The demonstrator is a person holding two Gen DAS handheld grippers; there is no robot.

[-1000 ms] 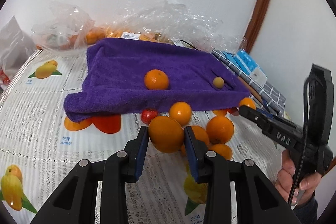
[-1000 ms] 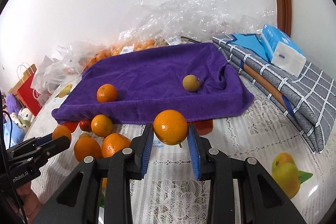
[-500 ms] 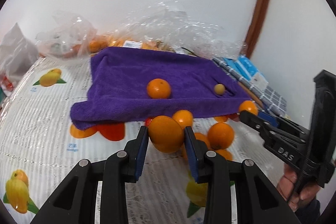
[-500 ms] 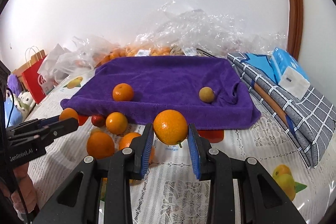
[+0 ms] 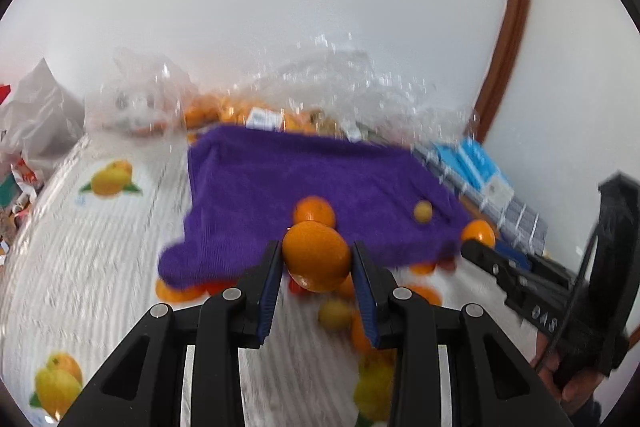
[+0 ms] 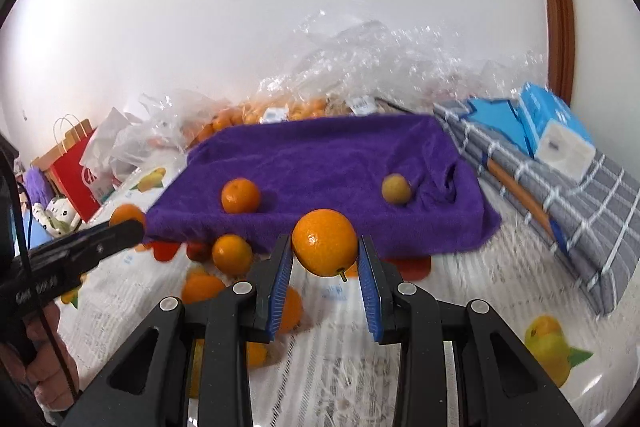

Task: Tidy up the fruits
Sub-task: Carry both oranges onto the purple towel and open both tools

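My left gripper [image 5: 316, 267] is shut on an orange [image 5: 316, 255], held above the table in front of the purple towel [image 5: 304, 187]. My right gripper [image 6: 325, 259] is shut on another orange [image 6: 324, 247] with a short stem. On the towel [image 6: 332, 163] lie one orange [image 6: 240, 195] and a small yellowish fruit [image 6: 396, 189]. Several loose oranges [image 6: 232, 253] and a small red fruit [image 6: 199, 251] lie on the tablecloth at the towel's near edge. The right gripper also shows at the right of the left wrist view [image 5: 484, 247].
Clear plastic bags of oranges [image 6: 280, 111] lie behind the towel against the wall. A folded checked cloth [image 6: 568, 195] with a blue tissue pack [image 6: 556, 131] lies to the right. A red paper bag [image 6: 76, 167] and white bags [image 5: 36, 119] stand at the left.
Both grippers have risen with their oranges and tilted up, so the towel and loose fruit sit lower and farther. The left view is motion-blurred.
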